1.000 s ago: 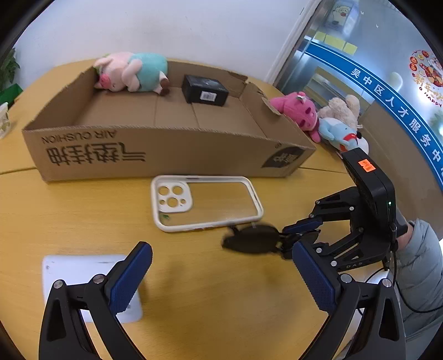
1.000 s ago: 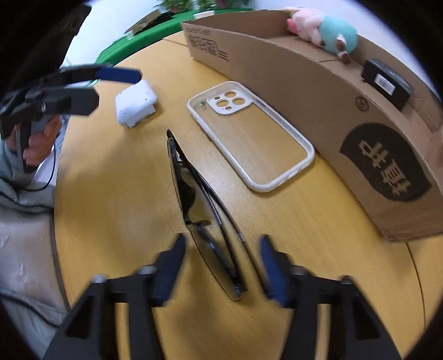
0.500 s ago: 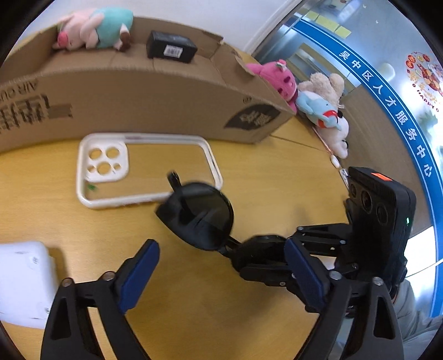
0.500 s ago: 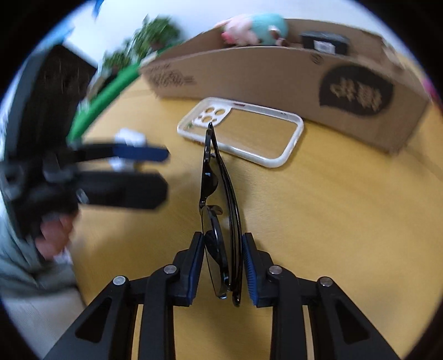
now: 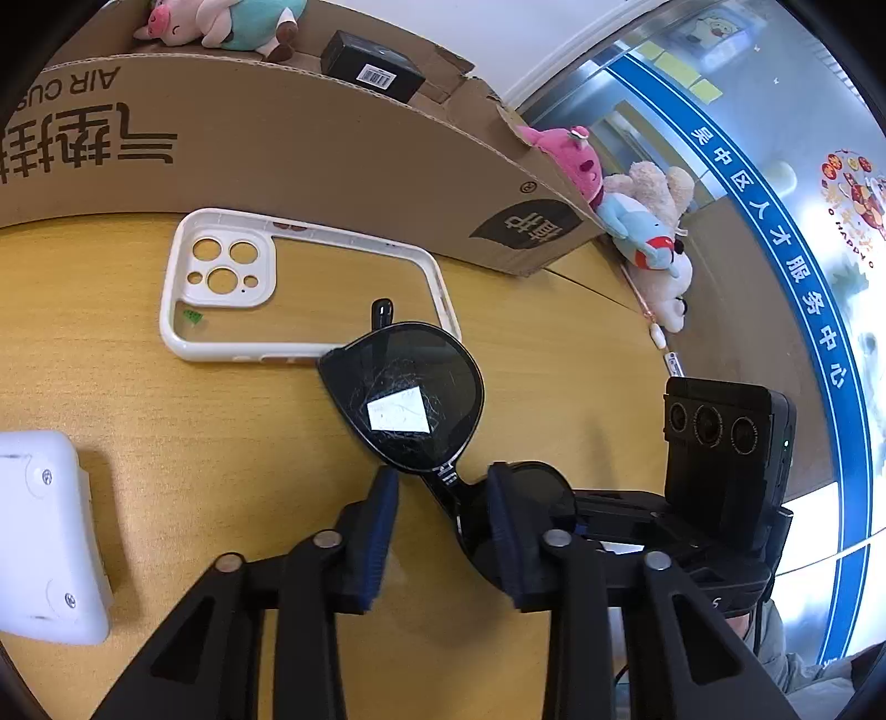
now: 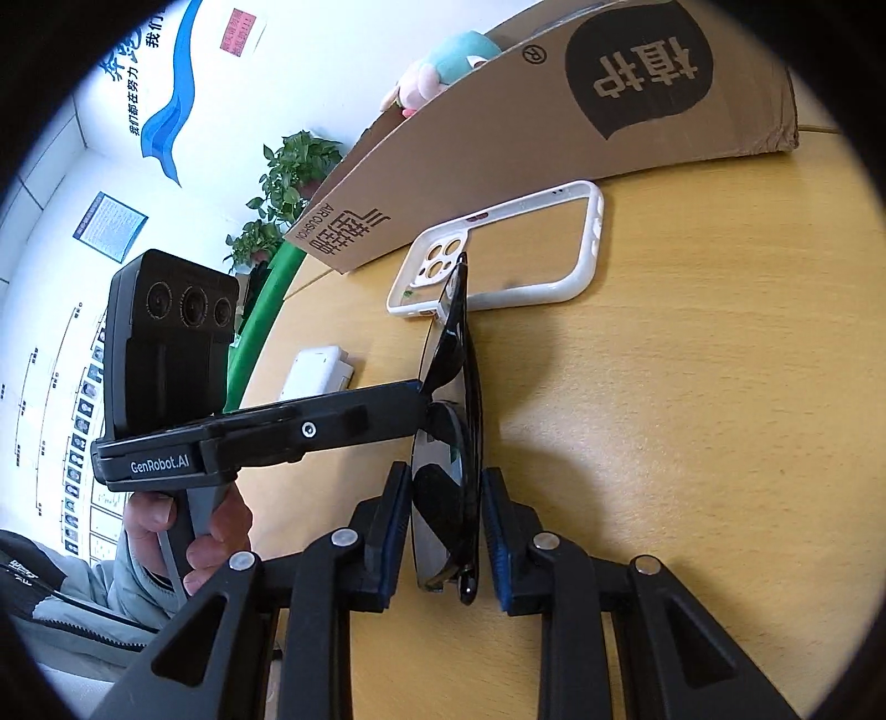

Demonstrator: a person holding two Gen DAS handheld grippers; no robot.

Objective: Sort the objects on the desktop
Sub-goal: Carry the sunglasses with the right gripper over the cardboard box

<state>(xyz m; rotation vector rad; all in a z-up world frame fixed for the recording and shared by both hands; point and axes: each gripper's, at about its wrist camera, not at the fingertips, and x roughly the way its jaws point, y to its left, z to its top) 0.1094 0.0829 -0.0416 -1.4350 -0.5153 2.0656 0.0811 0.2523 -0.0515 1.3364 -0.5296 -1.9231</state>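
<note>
The table (image 5: pixel 166 443) is carrying a long cardboard box (image 5: pixel 277 144) along its far side, holding a plush pig (image 5: pixel 221 22) and a black packet (image 5: pixel 371 66). More plush toys (image 5: pixel 637 221) are sitting past the box's right end. A white phone case (image 5: pixel 183 332) is lying flat just before the box, a white block (image 5: pixel 44 537) near the left edge. The sunglasses (image 5: pixel 404 399) are being held above bare wood, long axis pointing toward the case. The right gripper (image 6: pixel 446 526) is grasping one lens; the left gripper (image 5: pixel 443 531) is straddling the bridge, whether clamped I cannot tell.
</note>
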